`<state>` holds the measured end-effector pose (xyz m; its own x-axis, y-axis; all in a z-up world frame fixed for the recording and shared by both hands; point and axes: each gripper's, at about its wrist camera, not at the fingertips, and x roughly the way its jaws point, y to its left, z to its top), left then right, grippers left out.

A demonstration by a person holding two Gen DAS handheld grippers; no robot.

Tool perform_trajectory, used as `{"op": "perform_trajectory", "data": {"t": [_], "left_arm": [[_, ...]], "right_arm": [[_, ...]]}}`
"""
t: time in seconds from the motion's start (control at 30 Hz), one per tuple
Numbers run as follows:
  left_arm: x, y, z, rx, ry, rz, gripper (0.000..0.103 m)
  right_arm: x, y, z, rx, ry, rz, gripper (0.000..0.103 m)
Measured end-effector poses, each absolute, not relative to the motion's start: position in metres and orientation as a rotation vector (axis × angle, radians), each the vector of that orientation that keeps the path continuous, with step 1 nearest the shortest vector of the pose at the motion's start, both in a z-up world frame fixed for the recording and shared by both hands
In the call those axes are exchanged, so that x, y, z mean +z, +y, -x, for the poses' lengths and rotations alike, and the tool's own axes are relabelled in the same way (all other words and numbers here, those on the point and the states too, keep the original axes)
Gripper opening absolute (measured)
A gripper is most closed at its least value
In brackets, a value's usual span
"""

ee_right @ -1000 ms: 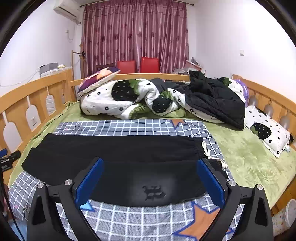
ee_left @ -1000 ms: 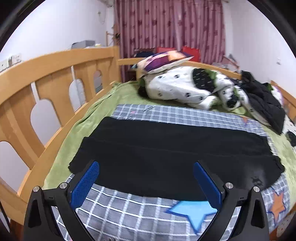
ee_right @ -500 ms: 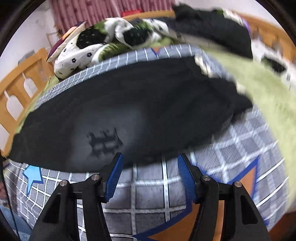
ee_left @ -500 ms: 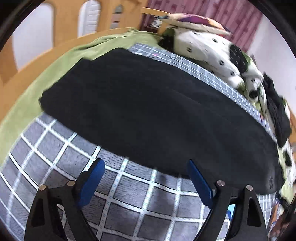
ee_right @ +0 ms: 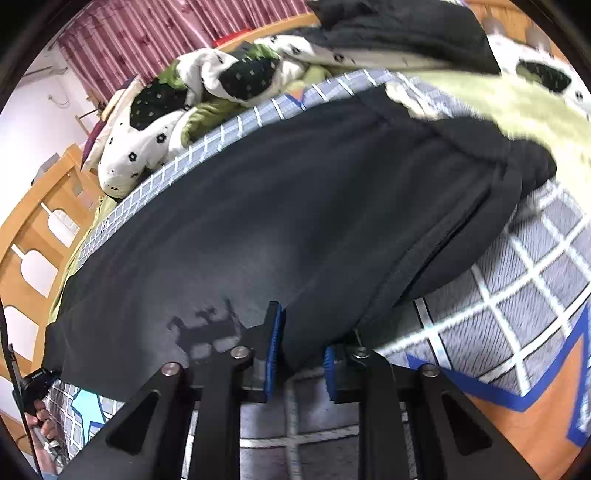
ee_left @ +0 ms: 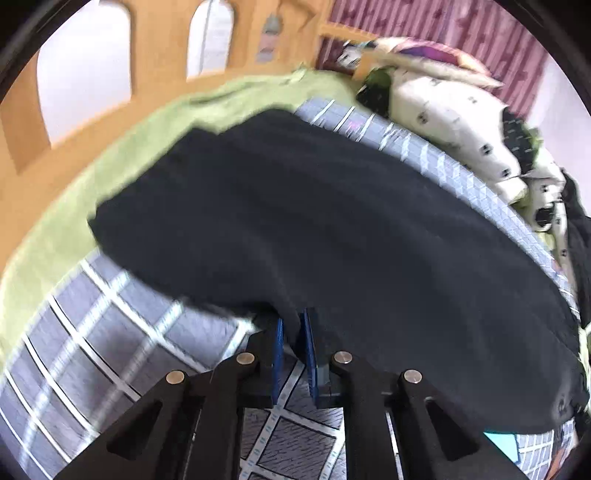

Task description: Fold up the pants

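Black pants (ee_left: 332, 229) lie flat across a grey checked sheet (ee_left: 122, 339) on the bed. My left gripper (ee_left: 293, 332) is shut on the pants' near edge, toward the leg end. In the right wrist view the pants (ee_right: 295, 206) show a grey logo and the waistband at the right. My right gripper (ee_right: 299, 347) is closed down on the near edge by the waist; a fold of black cloth sits between its blue pads.
A wooden bed rail (ee_left: 155, 59) runs along the left side. Rumpled white spotted bedding (ee_left: 454, 110) and a dark jacket (ee_right: 399, 26) are piled at the far end. A green blanket (ee_right: 517, 107) lies at the right. The other gripper and hand (ee_right: 37, 391) show at lower left.
Both grippers have dropped down to the pants' near edge and closed from wide open onto the cloth.
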<state>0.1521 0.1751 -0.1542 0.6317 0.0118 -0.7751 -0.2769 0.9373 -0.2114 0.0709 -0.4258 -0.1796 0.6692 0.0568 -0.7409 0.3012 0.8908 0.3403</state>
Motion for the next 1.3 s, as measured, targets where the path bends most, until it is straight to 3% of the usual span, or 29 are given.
{"op": "perform_trajectory", "data": {"t": [0.23,0.4,0.77,1.03,1.1,1.13,1.17,1.2,1.3], "left_arm": [[-0.099,0.191,-0.173,0.119,0.742,0.386,0.011],[-0.077,0.176,-0.220,0.151,0.683,0.322,0.011],[-0.091,0.118,-0.347,0.272,0.555,0.118,0.011],[-0.119,0.100,-0.391,0.287,0.615,0.034,0.012],[-0.119,0.101,-0.387,0.271,0.661,0.053,0.026],[-0.119,0.103,-0.381,0.264,0.673,0.065,0.030],[-0.117,0.105,-0.371,0.250,0.684,0.081,0.040],[-0.116,0.105,-0.364,0.243,0.692,0.086,0.054],[-0.114,0.107,-0.327,0.198,0.727,0.084,0.062]], "right_arm": [[-0.103,-0.422,-0.089,-0.062,0.671,-0.382,0.018],[-0.080,-0.431,-0.133,-0.054,0.639,-0.367,0.018],[-0.105,-0.444,-0.251,-0.094,0.635,-0.319,0.018],[-0.153,-0.446,-0.311,-0.181,0.725,-0.265,0.018],[-0.155,-0.449,-0.310,-0.172,0.740,-0.287,0.024],[-0.154,-0.449,-0.305,-0.176,0.748,-0.281,0.033],[-0.152,-0.448,-0.302,-0.182,0.750,-0.269,0.042],[-0.148,-0.446,-0.292,-0.200,0.748,-0.235,0.045],[-0.135,-0.441,-0.261,-0.196,0.740,-0.201,0.048]]}}
